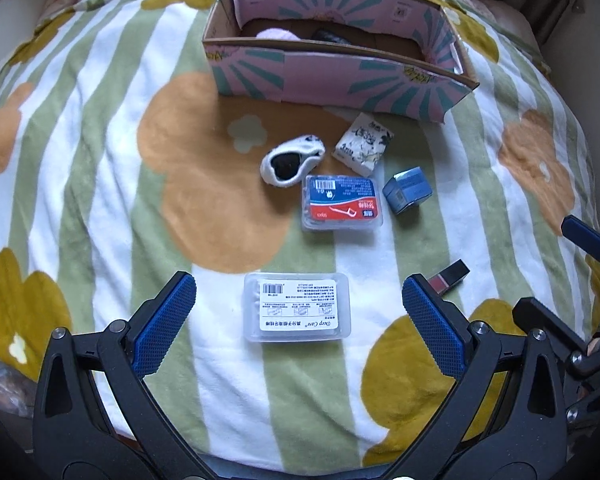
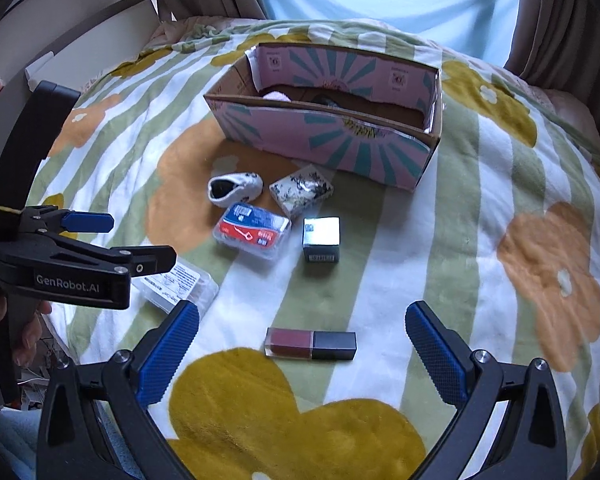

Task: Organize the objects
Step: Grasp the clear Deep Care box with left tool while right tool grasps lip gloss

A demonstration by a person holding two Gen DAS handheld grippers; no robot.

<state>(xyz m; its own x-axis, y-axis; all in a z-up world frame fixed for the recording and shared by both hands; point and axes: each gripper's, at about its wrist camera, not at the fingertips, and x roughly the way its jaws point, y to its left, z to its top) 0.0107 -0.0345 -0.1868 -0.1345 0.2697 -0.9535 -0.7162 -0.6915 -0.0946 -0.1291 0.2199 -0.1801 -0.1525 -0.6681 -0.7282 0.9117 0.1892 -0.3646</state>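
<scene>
While both grippers hang over the blanket (image 1: 80, 184), neither one has anything in it. The left gripper (image 1: 298, 320) is spread wide with the clear floss case (image 1: 297, 307) lying flat right between its fingers, not touching either blue pad. The right gripper (image 2: 302, 344) is spread just as wide over the lipstick (image 2: 311, 345), which lies on its side, red half to the left and dark cap to the right, again clear of both pads.

Further out sits the rest of the pile: the red-and-blue floss box (image 1: 342, 202), a small white sock (image 1: 292, 162) just left of it, a tissue pack (image 1: 363, 145) behind it, and a little blue box (image 1: 407, 190) just to its right. None of those are stacked, just bunched close together.

The pink cardboard box (image 1: 332, 76) stands open behind them, near the tissue pack. Inside I can make out something pale pink and something dark, can't tell what they are.
</scene>
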